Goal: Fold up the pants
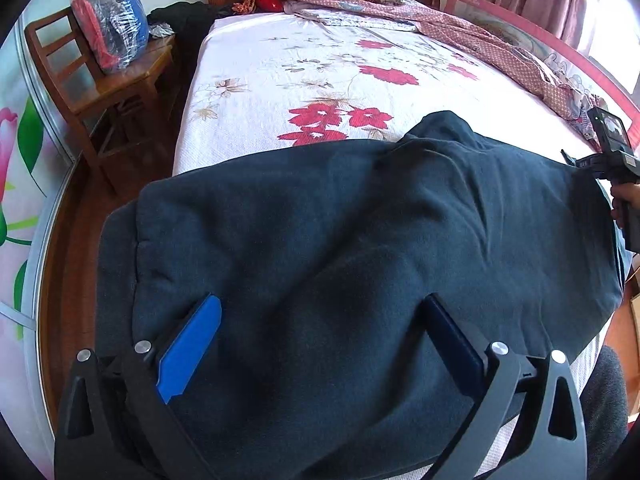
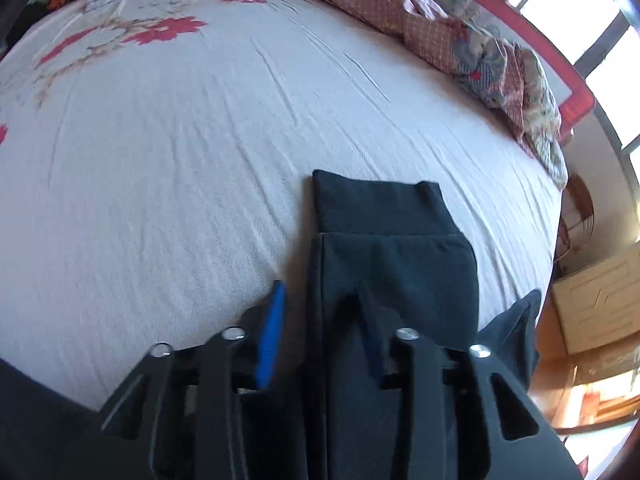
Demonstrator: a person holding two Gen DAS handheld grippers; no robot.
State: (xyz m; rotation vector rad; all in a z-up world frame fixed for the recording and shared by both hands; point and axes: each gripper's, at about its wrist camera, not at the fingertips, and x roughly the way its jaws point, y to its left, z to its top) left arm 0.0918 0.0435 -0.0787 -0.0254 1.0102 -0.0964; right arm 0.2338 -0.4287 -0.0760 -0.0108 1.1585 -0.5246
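Note:
Dark navy pants lie across the near part of the flowered bed sheet. My left gripper hovers over their left half, jaws wide open with only flat cloth beneath. At the pants' right end a hand holds my right gripper. In the right wrist view a pant leg with its ribbed cuff runs forward on the sheet from between the narrowly set fingers. My right gripper looks shut on that leg's edge, though the picture is blurred.
A wooden chair with a plastic-wrapped bundle stands left of the bed. A rumpled pink quilt lines the far and right sides, beside a red bed rail. A cardboard box sits on the floor at right.

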